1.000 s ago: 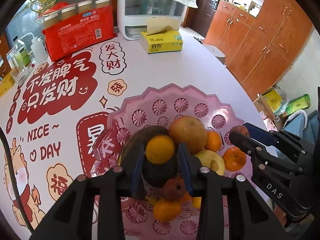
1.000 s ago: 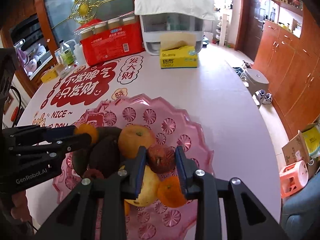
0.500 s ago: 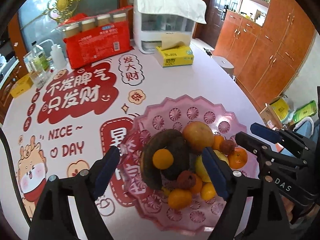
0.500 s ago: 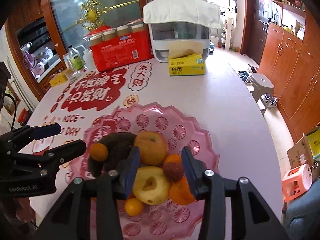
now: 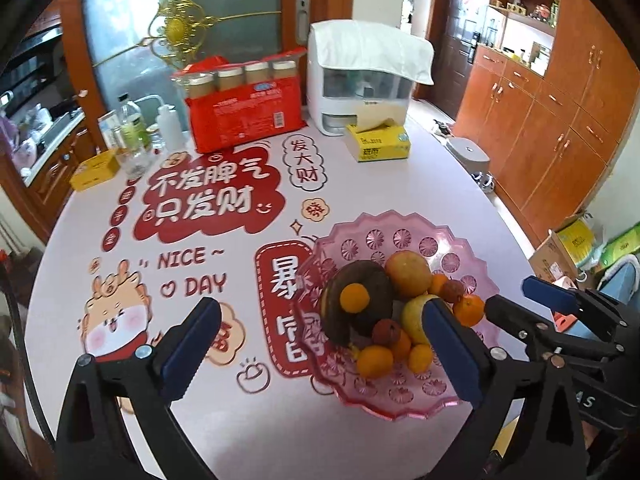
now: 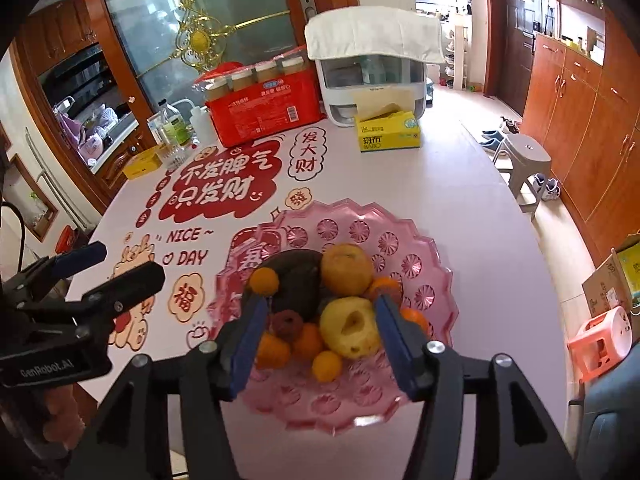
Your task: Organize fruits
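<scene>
Fruit is all heaped in the pink plastic tray (image 5: pixel 404 224) on the counter (image 5: pixel 400 184), toward its near right part, nothing loose on the printed cloth. Left gripper (image 5: pixel 320 344) is above the tray's left edge, fingers (image 5: pixel 192 344) spread wide with nothing between them, having just been opening. Right gripper (image 6: pixel 320 336) is over the pile, jaws partly apart and just been opening, pads not pressing any fruit, so also released. Pile: big russet apple or pear (image 6: pixel 346 268) on top at the back, yellow apple (image 6: pixel 350 330) with a dented face in front, dark brown curved fruit (image 5: pixel 360 304) (overripe banana? can't tell) with a small orange (image 5: pixel 354 298) sitting on it, more mandarins (image 5: pixel 374 360) low in front, a wrinkled red fruit (image 6: pixel 287 324). Judgement: round fruit is firm, smooth, light and will roll; pinch across the widest middle, gently. Dark one likely soft, bruises easily; take mid-body, loose squeeze. Top orange looks precarious. Tray is rigid, thin, brittle-looking; grab at the scalloped rim.
</scene>
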A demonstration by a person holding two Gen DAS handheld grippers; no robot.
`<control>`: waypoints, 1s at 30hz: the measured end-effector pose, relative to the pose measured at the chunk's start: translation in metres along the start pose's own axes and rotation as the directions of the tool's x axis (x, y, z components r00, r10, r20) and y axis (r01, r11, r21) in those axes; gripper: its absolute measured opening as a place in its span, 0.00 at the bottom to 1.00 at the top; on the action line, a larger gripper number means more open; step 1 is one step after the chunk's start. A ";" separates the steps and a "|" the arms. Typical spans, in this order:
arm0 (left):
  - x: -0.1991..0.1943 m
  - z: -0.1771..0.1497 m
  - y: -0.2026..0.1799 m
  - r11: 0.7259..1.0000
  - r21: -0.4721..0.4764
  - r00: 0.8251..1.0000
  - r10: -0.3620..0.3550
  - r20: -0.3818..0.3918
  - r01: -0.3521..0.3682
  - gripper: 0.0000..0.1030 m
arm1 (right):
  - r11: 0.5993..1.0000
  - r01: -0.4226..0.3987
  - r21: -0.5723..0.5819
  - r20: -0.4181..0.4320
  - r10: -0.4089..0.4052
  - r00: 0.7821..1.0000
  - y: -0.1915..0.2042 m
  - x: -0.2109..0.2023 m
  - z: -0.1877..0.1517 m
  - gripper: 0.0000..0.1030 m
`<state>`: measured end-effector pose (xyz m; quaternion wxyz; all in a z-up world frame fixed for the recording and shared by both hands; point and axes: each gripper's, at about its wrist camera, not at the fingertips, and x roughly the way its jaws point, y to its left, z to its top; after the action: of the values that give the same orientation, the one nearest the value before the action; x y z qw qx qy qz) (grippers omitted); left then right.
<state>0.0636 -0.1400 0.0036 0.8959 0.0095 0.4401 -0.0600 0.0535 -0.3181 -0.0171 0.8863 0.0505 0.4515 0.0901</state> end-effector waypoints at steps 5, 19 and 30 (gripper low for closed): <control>-0.020 -0.011 0.007 0.997 -0.064 0.999 0.036 0.003 -0.036 0.98 | 1.000 0.021 0.015 0.038 -0.022 0.999 0.010 -0.026 -0.008 0.65; -0.041 -0.028 0.027 0.982 -0.148 0.993 0.118 -0.032 -0.121 0.98 | 1.000 0.025 -0.013 0.075 -0.024 0.997 0.033 -0.051 -0.017 0.65; -0.042 -0.031 0.034 0.981 -0.150 0.993 0.118 -0.033 -0.121 0.99 | 0.998 0.038 -0.040 0.054 -0.035 0.998 0.049 -0.048 -0.020 0.65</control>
<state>0.0176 -0.1003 0.0168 0.8906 -0.0316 0.4529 0.0276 0.0045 -0.2800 0.0177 0.9004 0.0263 0.4265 0.0819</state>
